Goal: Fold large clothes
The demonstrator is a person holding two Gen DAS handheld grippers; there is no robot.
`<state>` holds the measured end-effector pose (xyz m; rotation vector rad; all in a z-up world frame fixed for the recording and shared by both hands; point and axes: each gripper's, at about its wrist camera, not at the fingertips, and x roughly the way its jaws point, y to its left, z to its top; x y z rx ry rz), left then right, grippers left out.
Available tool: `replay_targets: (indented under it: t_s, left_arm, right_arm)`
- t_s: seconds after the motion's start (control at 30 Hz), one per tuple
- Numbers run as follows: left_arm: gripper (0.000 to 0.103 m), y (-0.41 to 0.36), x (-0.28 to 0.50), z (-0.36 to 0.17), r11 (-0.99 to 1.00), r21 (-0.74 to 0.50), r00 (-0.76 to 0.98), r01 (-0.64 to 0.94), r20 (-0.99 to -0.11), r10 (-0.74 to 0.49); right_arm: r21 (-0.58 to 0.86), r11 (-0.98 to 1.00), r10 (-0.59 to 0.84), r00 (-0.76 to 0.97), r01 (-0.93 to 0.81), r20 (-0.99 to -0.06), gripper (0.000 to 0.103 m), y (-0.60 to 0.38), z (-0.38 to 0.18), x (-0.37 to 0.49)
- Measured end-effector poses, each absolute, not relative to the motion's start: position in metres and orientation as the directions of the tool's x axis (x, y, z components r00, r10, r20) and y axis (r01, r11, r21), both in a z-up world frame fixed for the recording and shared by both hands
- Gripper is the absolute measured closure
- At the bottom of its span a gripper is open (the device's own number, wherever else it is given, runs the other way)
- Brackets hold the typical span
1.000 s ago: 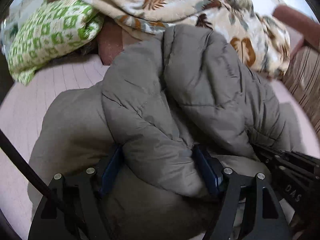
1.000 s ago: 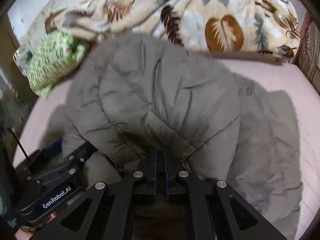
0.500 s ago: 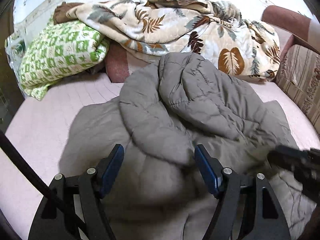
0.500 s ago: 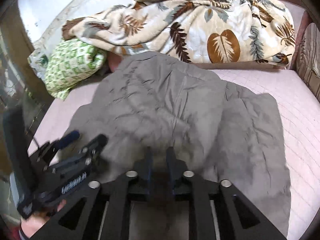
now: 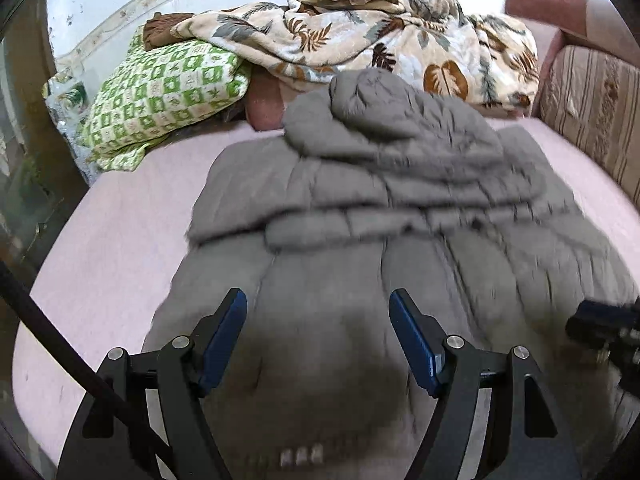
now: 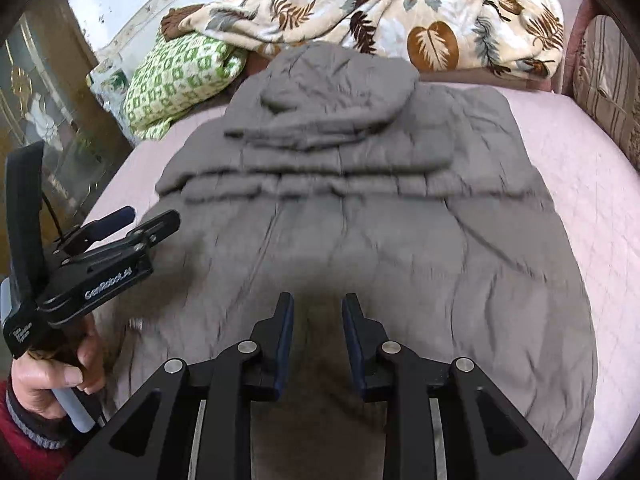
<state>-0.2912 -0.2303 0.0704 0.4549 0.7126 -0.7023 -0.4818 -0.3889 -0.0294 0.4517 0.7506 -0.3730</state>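
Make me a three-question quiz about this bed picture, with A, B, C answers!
1. Where is the green checked pillow?
A. left of the leaf blanket
B. on the jacket
C. on the floor

2. What colour is the puffy jacket?
A. red
B. grey
C. yellow

3. How is the jacket lying?
A. hanging up
B. rolled in a ball
C. spread on the bed, top part folded over

Answers: A, it lies at the blanket's left end; B, all grey quilting; C, it lies flat on the pink cover with a folded layer across it.
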Motion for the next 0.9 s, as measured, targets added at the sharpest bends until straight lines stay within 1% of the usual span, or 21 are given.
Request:
replay_targets:
  t_s: [0.23,0.4,0.6,0.67,0.73,0.9]
  left_arm:
    - [0.03,-0.2,-0.322,0.053,0.673,0.18,0.544,0.717,-0.748,-0.38]
    - [0.03,-0.186,-0.332,0.047,0.672,0.185,0.54,0.717,-0.757,-0.368]
    - [0.03,-0.174,-0.336,0.037,0.679,0.18,0.529,0.711,-0.773,-0.349]
    - [0.03,-0.174,-0.335,0.033,0.68,0.179,0.522,0.712,-0.781,-0.342]
    - [0.029,-0.173,-0.333,0.028,0.682,0.178,0.52,0.71,-0.786,-0.335]
    - [0.027,-0.17,-0.33,0.024,0.686,0.166,0.516,0.709,-0.785,-0.343]
  right_arm:
    - [0.267,0.831,-0.169,0.68,0.487,-0.714,0.074,-0.364,-0.034,-0.514]
    - [0.242,0.835,-0.183,0.664,0.495,-0.725,0.073,-0.348,-0.043,-0.525]
    - [0.179,0.851,-0.222,0.648,0.493,-0.729,0.071,-0.33,-0.055,-0.528]
    - [0.176,0.854,-0.219,0.644,0.49,-0.733,0.068,-0.329,-0.06,-0.528]
    - [0.179,0.852,-0.214,0.639,0.491,-0.739,0.068,-0.33,-0.07,-0.527]
    - [0.165,0.861,-0.23,0.656,0.482,-0.719,0.068,-0.327,-0.076,-0.529]
